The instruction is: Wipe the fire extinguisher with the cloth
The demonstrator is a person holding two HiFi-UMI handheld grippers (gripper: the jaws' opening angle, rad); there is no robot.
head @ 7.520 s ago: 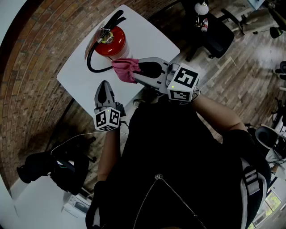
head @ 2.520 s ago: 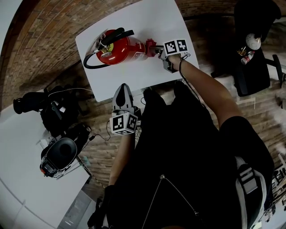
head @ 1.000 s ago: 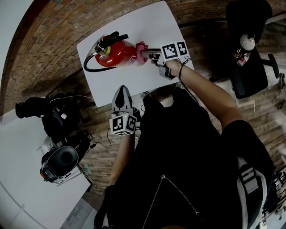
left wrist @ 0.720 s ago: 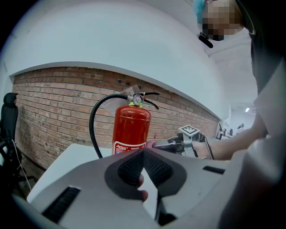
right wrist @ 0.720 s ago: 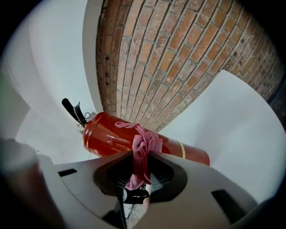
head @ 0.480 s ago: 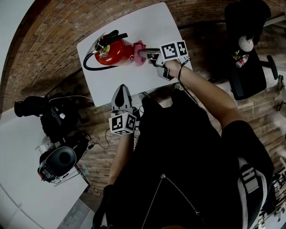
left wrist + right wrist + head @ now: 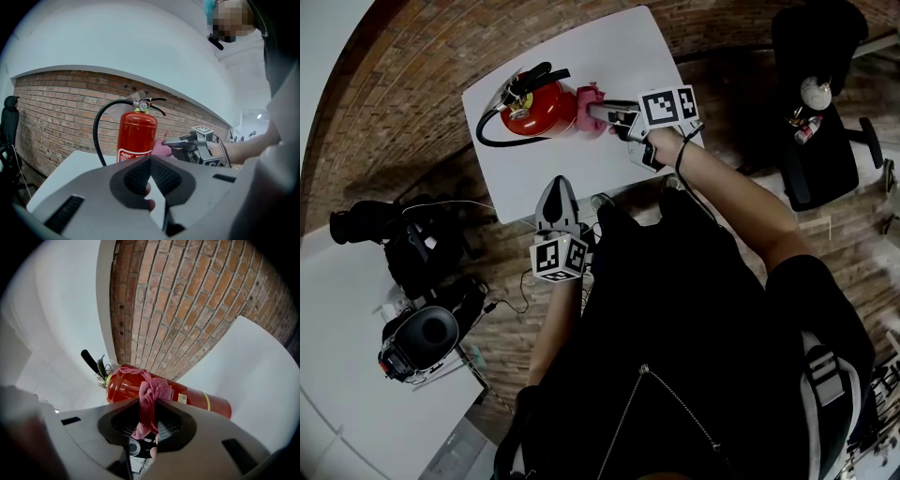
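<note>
Noted black bags [image 7: 412,251] on the floor at far left. Found the red fire extinguisher [image 7: 530,101] [image 7: 137,138] upright on the left part of the white surface [image 7: 609,56], with 1 black hose [image 7: 487,136] looped beside it. Held the left gripper [image 7: 560,187] [image 7: 150,161] closed on nothing, off the near edge of the surface. Pinched the pink cloth [image 7: 589,97] [image 7: 149,397] in the right gripper [image 7: 598,112] [image 7: 147,403], bunched against the extinguisher's right side. Saw 1 black office chair [image 7: 825,141] at far right.
</note>
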